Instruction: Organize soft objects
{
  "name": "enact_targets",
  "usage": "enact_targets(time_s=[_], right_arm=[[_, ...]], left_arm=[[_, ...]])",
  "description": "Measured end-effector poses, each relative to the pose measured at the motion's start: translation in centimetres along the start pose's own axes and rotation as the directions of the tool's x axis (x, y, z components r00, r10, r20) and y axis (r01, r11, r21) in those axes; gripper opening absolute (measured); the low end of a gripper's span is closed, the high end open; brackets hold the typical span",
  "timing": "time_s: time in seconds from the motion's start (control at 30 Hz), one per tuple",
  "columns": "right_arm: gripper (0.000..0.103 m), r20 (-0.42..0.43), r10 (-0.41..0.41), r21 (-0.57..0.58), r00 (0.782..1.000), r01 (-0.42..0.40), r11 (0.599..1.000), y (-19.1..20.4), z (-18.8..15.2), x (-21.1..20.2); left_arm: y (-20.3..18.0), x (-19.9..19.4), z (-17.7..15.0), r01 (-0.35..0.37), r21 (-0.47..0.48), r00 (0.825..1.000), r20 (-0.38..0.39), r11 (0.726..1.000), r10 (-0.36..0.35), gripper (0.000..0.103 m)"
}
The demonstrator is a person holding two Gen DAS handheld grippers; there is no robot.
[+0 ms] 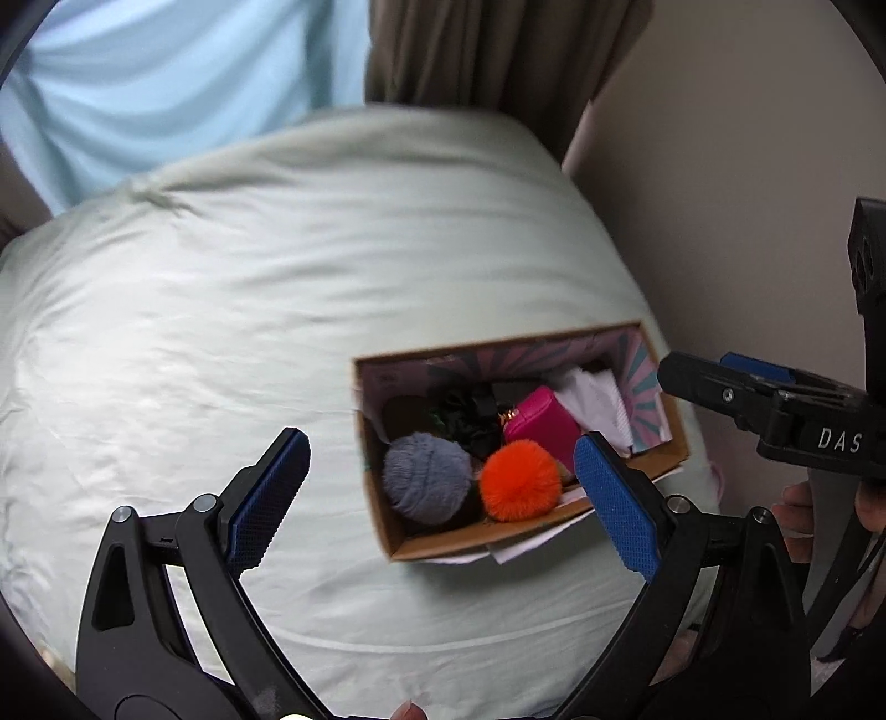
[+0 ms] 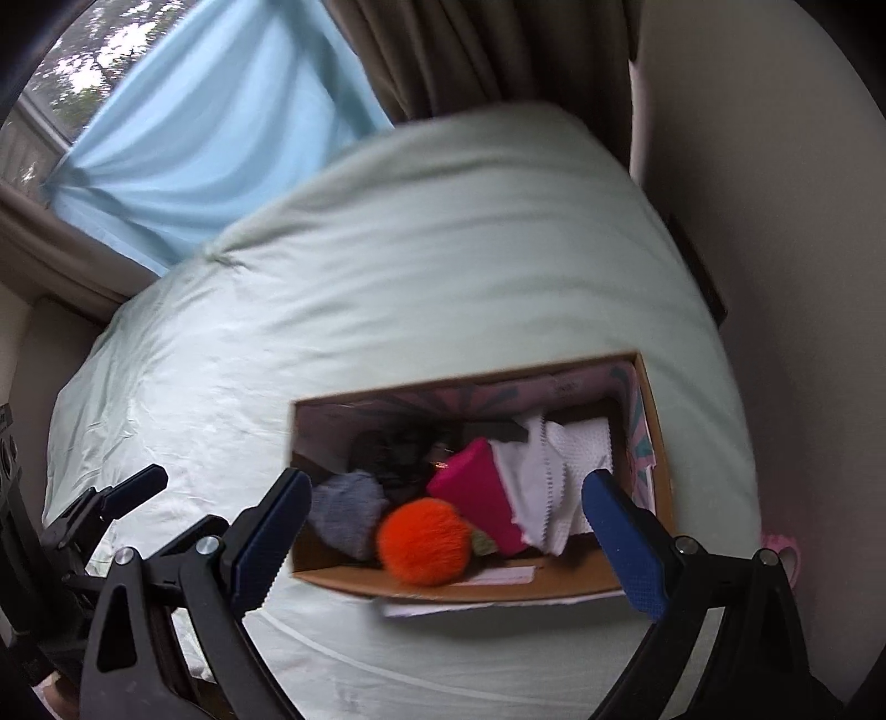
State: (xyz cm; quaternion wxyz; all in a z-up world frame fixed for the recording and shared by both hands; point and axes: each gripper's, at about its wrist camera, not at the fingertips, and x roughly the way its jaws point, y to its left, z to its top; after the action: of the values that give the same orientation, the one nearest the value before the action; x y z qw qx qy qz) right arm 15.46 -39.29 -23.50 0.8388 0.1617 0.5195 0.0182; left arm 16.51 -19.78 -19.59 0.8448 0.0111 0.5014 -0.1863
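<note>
An open cardboard box (image 1: 531, 534) (image 2: 559, 584) sits on a pale green bed. Inside lie a grey pompom (image 1: 426, 476) (image 2: 346, 518), an orange pompom (image 1: 519, 479) (image 2: 423, 540), a pink pouch (image 1: 540, 421) (image 2: 479, 493), a black fabric piece (image 1: 465, 418) (image 2: 401, 454) and white cloths (image 1: 595, 401) (image 2: 559, 482). My left gripper (image 1: 443, 498) is open and empty above the box's near left end. My right gripper (image 2: 448, 540) is open and empty above the box's near side; it also shows in the left wrist view (image 1: 720, 382). The left gripper also shows in the right wrist view (image 2: 133, 487).
The pale green bedspread (image 1: 277, 310) (image 2: 443, 249) stretches left and far of the box. A beige wall (image 1: 747, 166) (image 2: 775, 221) runs along the bed's right edge. Brown curtains (image 1: 498, 50) (image 2: 487, 50) and a light blue curtain (image 1: 177, 72) (image 2: 210, 144) hang behind.
</note>
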Motion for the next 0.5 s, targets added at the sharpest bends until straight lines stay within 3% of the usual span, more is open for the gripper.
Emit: enact_targets(time_s=[0.23, 0.5], right_arm=[[0.097, 0.182, -0.011, -0.126, 0.983, 0.034, 0.991, 8.3, -0.9, -8.9], [0.097, 0.411, 0.000, -0.242, 0.912, 0.109, 0.964, 17.8, -3.7, -17.1]], left_arm=[[4.2, -11.3, -0.6, -0.036, -0.049, 0.983, 0.176, 0.998, 0.044, 0.096], [10.3, -22.7, -2.6, -0.113, -0.119, 0.927, 0.344, 0.986, 0.147, 0.097]])
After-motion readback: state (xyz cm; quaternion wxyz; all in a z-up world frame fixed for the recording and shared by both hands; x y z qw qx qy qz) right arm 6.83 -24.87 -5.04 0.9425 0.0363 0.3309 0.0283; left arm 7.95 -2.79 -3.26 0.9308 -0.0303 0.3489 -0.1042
